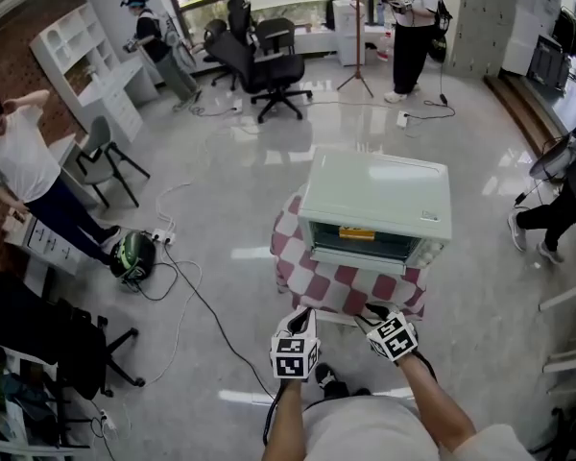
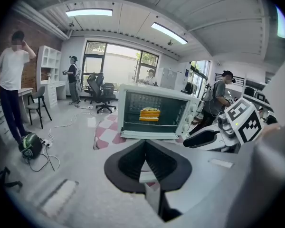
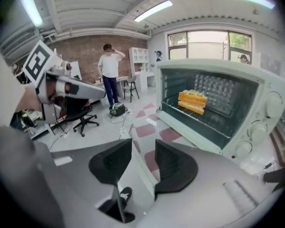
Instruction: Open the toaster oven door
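Facing the nearby toaster oven (image 1: 374, 209): left tongs (image 2: 145, 163) closed, right tongs (image 3: 143, 158) parted, both empty.

The head view looks steeply down from above the person onto the oven (image 1: 375, 209) and table (image 1: 312, 281), with the left gripper (image 1: 301, 315) and right gripper (image 1: 373, 312) at its lower edge. The left gripper view sits low behind its own jaws and faces the oven's front almost squarely from a short way off, the right gripper at its right edge. The right gripper view is nearer and sees that front slantwise, the left gripper at its left edge. All 3 views share the oven's front and the checked tabletop.
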`<state>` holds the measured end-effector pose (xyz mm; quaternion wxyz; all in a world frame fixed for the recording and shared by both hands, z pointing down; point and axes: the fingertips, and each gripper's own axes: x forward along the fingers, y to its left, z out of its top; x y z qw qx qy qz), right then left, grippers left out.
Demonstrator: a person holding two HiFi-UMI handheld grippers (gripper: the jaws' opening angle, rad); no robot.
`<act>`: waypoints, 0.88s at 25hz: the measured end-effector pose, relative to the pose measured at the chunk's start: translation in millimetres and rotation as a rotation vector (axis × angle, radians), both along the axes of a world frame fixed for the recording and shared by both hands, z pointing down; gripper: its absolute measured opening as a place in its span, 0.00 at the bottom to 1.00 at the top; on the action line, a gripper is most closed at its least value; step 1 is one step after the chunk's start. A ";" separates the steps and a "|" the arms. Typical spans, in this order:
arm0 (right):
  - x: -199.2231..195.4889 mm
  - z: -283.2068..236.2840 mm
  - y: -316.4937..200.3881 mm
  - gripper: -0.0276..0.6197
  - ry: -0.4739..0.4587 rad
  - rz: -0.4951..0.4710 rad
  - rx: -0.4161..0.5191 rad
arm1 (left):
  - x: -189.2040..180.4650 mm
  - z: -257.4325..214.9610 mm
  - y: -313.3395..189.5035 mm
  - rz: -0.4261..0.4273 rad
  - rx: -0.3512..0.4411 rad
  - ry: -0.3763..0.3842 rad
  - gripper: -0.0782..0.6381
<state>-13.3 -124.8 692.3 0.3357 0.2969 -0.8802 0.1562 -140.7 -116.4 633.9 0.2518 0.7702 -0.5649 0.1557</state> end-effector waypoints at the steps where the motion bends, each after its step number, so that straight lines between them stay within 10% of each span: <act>1: 4.0 -9.0 2.0 0.28 -0.030 0.038 0.024 | 1.6 -2.0 2.4 -0.008 0.002 0.008 0.12; 22: 95.6 -65.6 82.7 0.19 -0.185 0.310 0.177 | 102.2 -31.4 46.4 0.109 0.046 0.063 0.12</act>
